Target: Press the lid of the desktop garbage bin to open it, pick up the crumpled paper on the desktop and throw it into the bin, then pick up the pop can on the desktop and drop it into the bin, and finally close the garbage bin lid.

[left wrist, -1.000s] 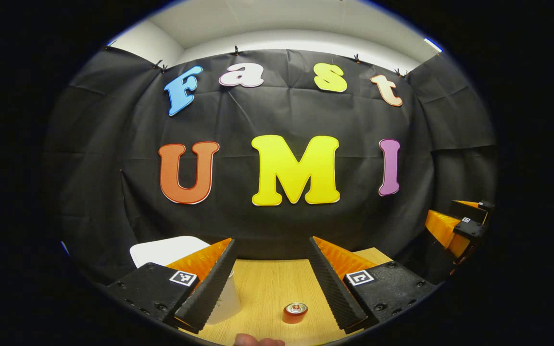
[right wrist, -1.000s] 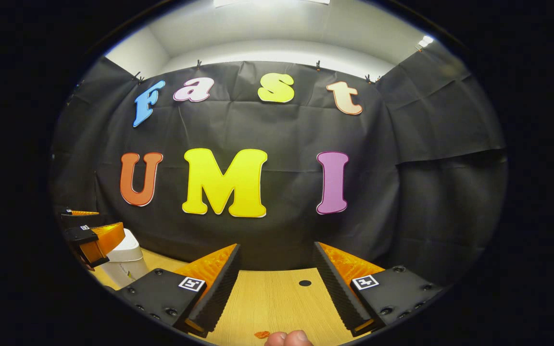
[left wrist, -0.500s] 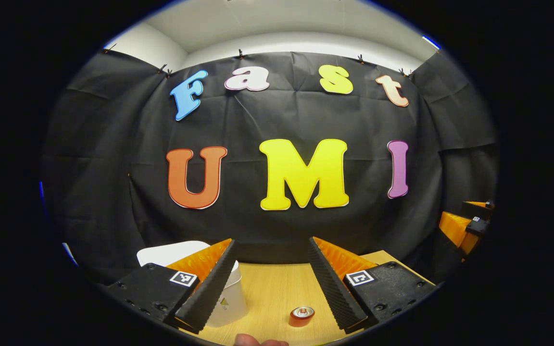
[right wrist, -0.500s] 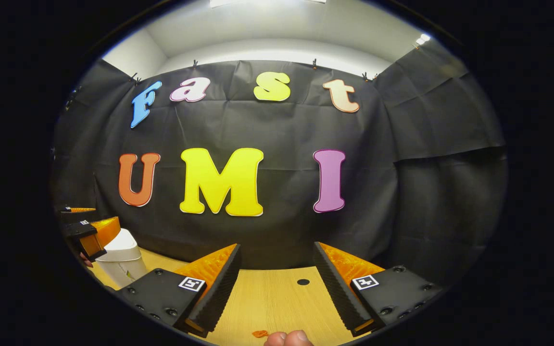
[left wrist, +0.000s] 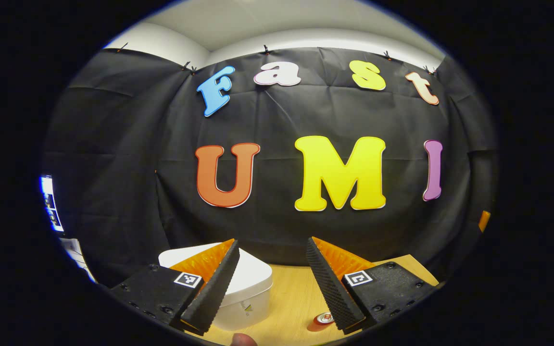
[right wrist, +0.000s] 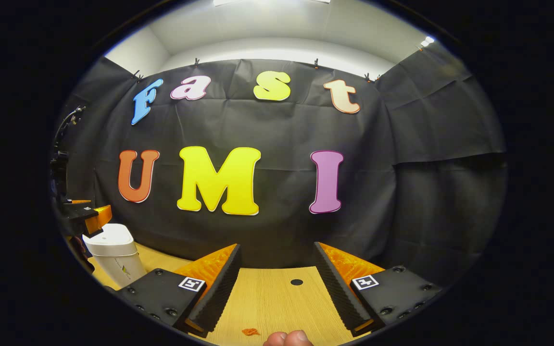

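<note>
Bright ceiling light from above, sharp focus throughout, with strong fisheye bending at the edges.

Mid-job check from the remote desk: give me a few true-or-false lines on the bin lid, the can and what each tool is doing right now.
1. The bin has its lid down. True.
2. The left tool is shut on the pop can. False: its jaws stand apart with nothing between them, and the can stands on the desktop beside one finger.
3. The right tool is open and holds nothing. True.
4. The bin lies tipped on its side. False: in the right gripper view the bin stands upright.
5. In the right gripper view, the left tool sits above the bin. True.
</note>
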Demonstrator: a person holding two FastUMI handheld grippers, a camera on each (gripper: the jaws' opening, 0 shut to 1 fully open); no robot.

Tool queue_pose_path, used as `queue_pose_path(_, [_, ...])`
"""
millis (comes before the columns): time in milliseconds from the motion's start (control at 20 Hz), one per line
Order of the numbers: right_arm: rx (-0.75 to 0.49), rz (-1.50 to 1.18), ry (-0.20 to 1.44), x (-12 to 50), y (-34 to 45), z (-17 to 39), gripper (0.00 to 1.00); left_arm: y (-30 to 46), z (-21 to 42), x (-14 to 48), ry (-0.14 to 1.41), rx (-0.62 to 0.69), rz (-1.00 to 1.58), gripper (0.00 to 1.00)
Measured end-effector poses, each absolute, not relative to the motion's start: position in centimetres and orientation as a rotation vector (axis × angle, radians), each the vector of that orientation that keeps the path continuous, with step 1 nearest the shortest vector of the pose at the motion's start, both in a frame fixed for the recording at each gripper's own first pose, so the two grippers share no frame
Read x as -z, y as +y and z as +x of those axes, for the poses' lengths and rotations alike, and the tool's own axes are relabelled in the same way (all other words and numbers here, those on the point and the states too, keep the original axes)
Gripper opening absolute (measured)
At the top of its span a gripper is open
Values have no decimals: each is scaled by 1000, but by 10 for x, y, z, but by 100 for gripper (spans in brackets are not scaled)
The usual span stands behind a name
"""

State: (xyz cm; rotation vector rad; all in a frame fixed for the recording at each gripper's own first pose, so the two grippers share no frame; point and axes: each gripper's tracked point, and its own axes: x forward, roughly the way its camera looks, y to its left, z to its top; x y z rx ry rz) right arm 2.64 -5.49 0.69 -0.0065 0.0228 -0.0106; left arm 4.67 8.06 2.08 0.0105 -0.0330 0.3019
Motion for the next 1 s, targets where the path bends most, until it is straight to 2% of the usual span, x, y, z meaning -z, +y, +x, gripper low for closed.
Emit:
queue_pose_path(300, [-9, -43, 1, -24, -53, 23, 94, 127, 56, -19, -23, -443, 2, 78])
queue_pose_path(400, [-11, -46, -4, -27, -51, 22, 94, 135, 59, -10, 2, -464, -10, 70])
queue_pose_path(450, [-12, -45, -6, -28, -51, 21, 94, 139, 59, -4, 18, -477, -11, 62])
queue_pose_path(500, [-13, -48, -6, -28, -51, 21, 94, 143, 60, 1, 32, -492, -10, 60])
queue_pose_path(550, [-15, -56, -5, -27, -51, 20, 94, 147, 59, 2, 39, -508, -8, 49])
queue_pose_path(600, [-16, -63, -3, -26, -51, 19, 94, 152, 59, 4, 48, -528, -5, 52])
queue_pose_path(900, [-5, -90, -3, -27, -55, 17, 94, 174, 63, 31, 130, -617, -15, 27])
queue_pose_path(950, [-4, -91, -2, -28, -55, 17, 94, 176, 64, 36, 143, -621, -26, 19])
queue_pose_path(1000, [-1, -94, -1, -27, -56, 17, 94, 176, 65, 41, 159, -622, -38, 21])
